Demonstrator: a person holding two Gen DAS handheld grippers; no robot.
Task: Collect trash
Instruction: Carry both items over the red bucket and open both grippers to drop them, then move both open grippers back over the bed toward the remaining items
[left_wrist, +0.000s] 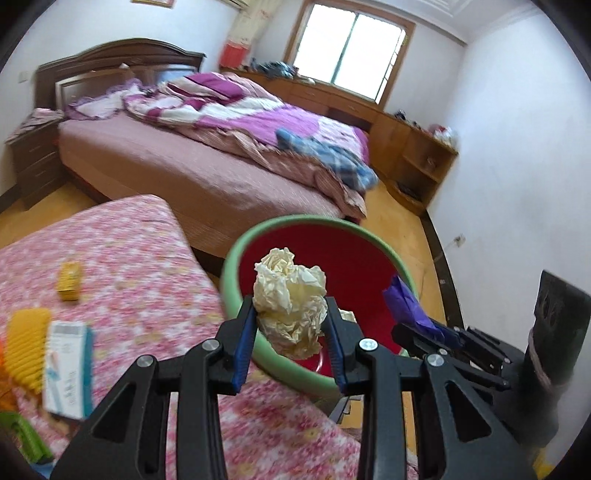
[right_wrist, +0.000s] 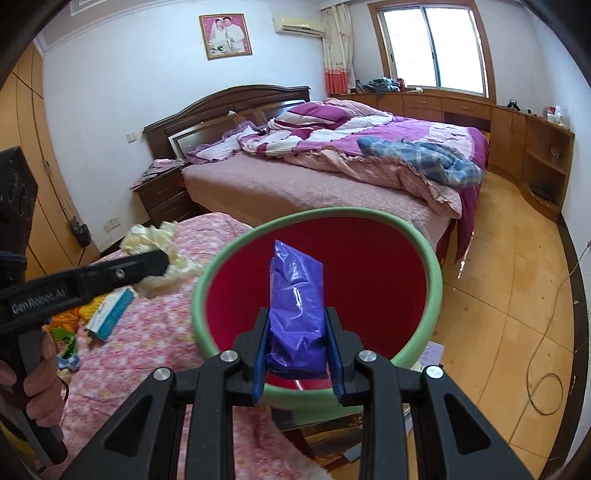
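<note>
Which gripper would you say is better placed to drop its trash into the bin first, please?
Probably the right. The right gripper holds its purple plastic wrapper over the red bin; the left gripper, holding crumpled paper, appears nearer the rim.

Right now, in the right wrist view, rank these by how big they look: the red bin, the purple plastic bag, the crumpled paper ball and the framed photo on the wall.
1. Red bin
2. Purple plastic bag, though it sits nearest the camera
3. Crumpled paper ball and framed photo look much alike; the photo is far off, so no ranking.
</note>
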